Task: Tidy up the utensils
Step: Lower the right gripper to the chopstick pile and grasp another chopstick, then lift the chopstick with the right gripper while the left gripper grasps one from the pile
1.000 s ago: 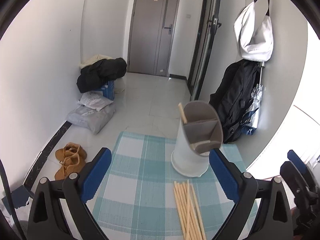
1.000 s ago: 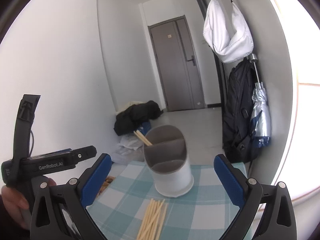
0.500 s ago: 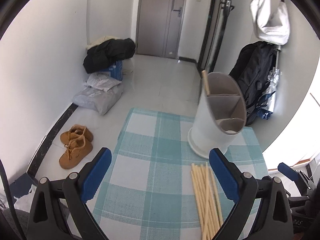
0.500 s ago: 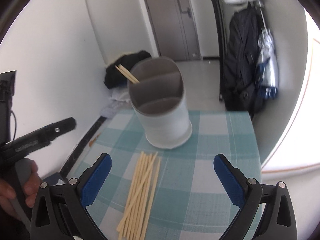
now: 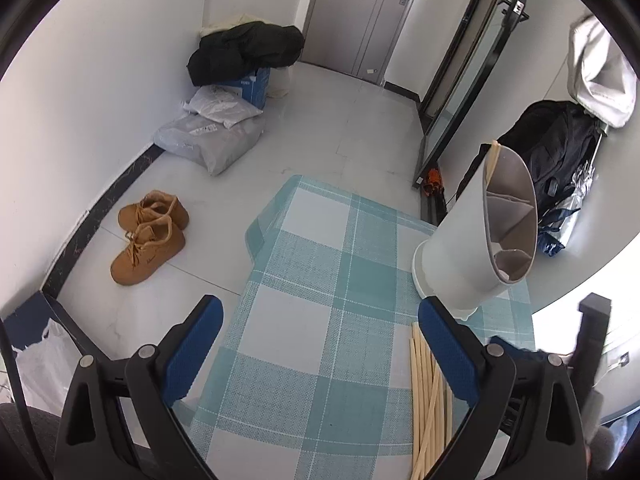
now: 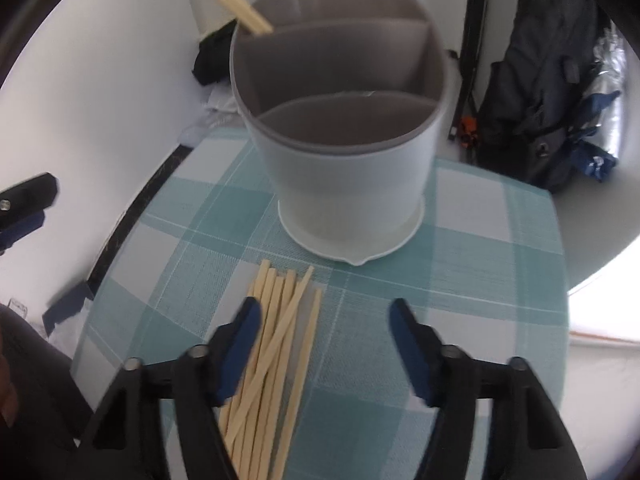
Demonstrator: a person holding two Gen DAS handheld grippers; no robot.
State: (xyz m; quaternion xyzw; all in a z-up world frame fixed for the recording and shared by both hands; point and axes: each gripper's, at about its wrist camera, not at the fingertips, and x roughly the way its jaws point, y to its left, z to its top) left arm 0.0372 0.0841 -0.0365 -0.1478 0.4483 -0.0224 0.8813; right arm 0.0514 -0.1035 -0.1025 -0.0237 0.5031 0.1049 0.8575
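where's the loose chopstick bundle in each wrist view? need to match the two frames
Left wrist: the chopstick bundle lies at lower right on the checked cloth, partly behind the left gripper's right-hand finger.
Right wrist: the chopstick bundle is lower centre-left, by the open right gripper's left-hand finger.
Shared landmark: the white divided holder, just beyond the bundle's far tips.

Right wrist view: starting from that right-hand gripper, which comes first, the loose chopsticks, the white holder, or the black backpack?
1. Loose chopsticks: nearest, on the checked cloth, running between the fingers of the right gripper.
2. White holder: straight ahead, standing just beyond the chopstick tips.
3. Black backpack: farthest, upper right, off the table.
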